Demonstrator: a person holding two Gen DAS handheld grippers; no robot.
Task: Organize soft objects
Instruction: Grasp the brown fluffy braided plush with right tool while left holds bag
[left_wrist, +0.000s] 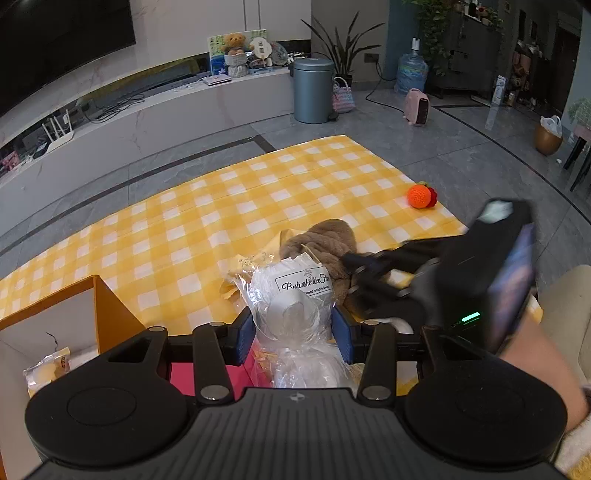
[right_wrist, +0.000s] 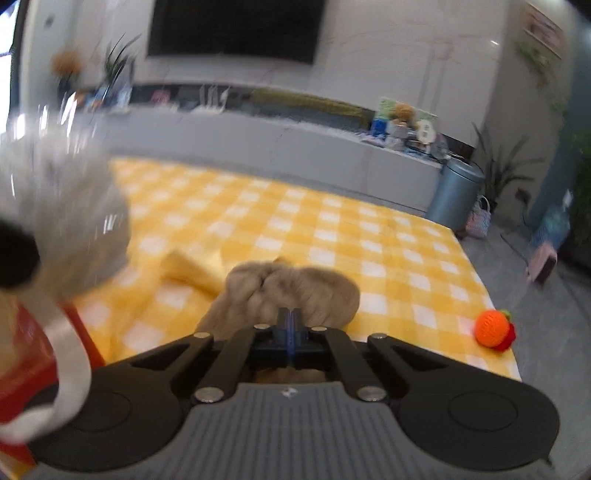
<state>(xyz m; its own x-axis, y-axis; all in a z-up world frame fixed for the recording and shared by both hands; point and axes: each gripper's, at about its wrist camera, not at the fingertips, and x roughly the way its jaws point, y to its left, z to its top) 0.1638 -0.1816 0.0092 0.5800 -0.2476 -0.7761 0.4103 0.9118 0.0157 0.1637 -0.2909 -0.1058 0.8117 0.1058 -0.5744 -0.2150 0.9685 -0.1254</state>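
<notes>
My left gripper (left_wrist: 293, 334) is shut on a clear plastic-wrapped bundle (left_wrist: 291, 295) with a white label, held above the yellow checked cloth (left_wrist: 207, 221). Behind it lies a tan plush toy (left_wrist: 325, 240). My right gripper (right_wrist: 291, 332) is shut on that tan plush toy (right_wrist: 295, 284); it shows at the right of the left wrist view (left_wrist: 354, 273). An orange crocheted ball (left_wrist: 419, 196) with a red bit lies at the cloth's right edge, also in the right wrist view (right_wrist: 490, 328). The wrapped bundle shows blurred at the left (right_wrist: 62, 218).
An orange box (left_wrist: 74, 314) with a white inside stands at the lower left and holds a small packet (left_wrist: 48, 369). A grey bin (left_wrist: 313, 90), a pink heater (left_wrist: 417, 107) and a low TV bench (left_wrist: 147, 110) stand beyond the cloth on the tiled floor.
</notes>
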